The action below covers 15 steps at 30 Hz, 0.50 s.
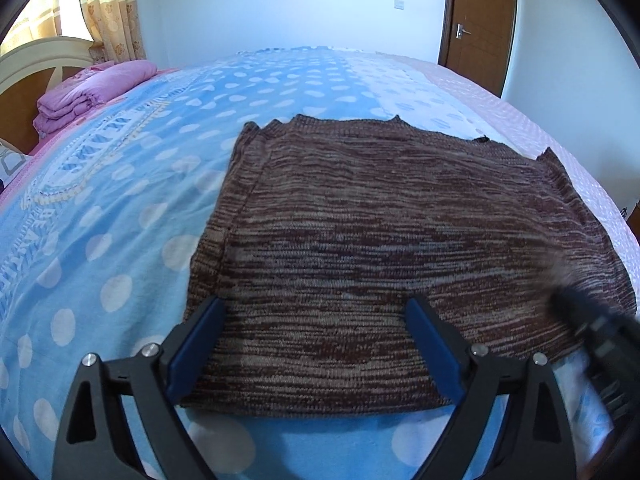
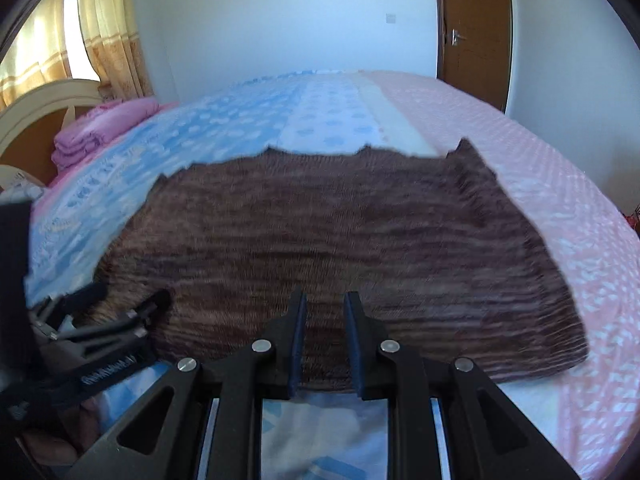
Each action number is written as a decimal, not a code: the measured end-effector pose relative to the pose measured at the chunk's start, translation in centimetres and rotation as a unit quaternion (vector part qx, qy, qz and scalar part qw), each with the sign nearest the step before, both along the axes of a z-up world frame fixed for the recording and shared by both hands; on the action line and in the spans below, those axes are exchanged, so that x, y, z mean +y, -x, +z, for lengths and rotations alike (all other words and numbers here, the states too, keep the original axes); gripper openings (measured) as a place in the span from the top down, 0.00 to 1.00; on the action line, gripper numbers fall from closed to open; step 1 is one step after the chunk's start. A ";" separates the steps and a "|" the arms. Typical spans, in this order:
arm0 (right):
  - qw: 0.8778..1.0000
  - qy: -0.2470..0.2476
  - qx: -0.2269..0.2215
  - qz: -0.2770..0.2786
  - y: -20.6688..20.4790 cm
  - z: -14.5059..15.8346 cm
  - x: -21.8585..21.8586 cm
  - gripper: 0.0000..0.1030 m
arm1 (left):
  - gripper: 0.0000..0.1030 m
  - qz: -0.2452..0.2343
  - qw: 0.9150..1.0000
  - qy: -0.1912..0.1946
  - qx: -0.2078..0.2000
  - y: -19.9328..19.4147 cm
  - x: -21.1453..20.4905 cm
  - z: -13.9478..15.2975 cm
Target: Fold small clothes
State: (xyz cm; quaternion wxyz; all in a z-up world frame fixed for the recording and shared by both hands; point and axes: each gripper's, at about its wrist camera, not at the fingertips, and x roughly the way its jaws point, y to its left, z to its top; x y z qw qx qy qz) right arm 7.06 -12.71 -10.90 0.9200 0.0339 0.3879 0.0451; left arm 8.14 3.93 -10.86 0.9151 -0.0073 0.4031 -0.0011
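Observation:
A brown striped knit garment [image 1: 380,232] lies flat on the bed, folded into a rough rectangle; it also shows in the right wrist view [image 2: 340,240]. My left gripper [image 1: 316,308] is wide open over the garment's near left part, its blue pads [image 1: 200,344] just above the knit. My right gripper [image 2: 324,300] is open with a narrow gap between the jaws, empty, over the garment's near edge. The right gripper shows blurred at the right of the left wrist view [image 1: 592,320]; the left gripper shows at the left of the right wrist view [image 2: 120,316].
The bed has a blue polka-dot sheet [image 1: 120,200] and a pink cover [image 2: 560,200] on the right. Folded pink bedding [image 1: 88,96] lies by the headboard [image 1: 36,60] at the far left. A brown door [image 1: 480,20] is at the back right, curtains [image 1: 108,4] at the back left.

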 end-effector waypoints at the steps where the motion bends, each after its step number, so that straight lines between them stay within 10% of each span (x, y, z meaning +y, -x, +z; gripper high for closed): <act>1: 1.000 -0.004 -0.008 0.000 0.3 -0.5 -0.1 0.80 | 0.07 0.000 1.000 -0.002 0.000 0.0 -0.1 0.0; 15: 1.000 0.009 -0.010 -0.002 0.6 -0.2 0.1 0.80 | 0.04 0.001 1.000 0.001 0.001 -0.2 0.1 -0.1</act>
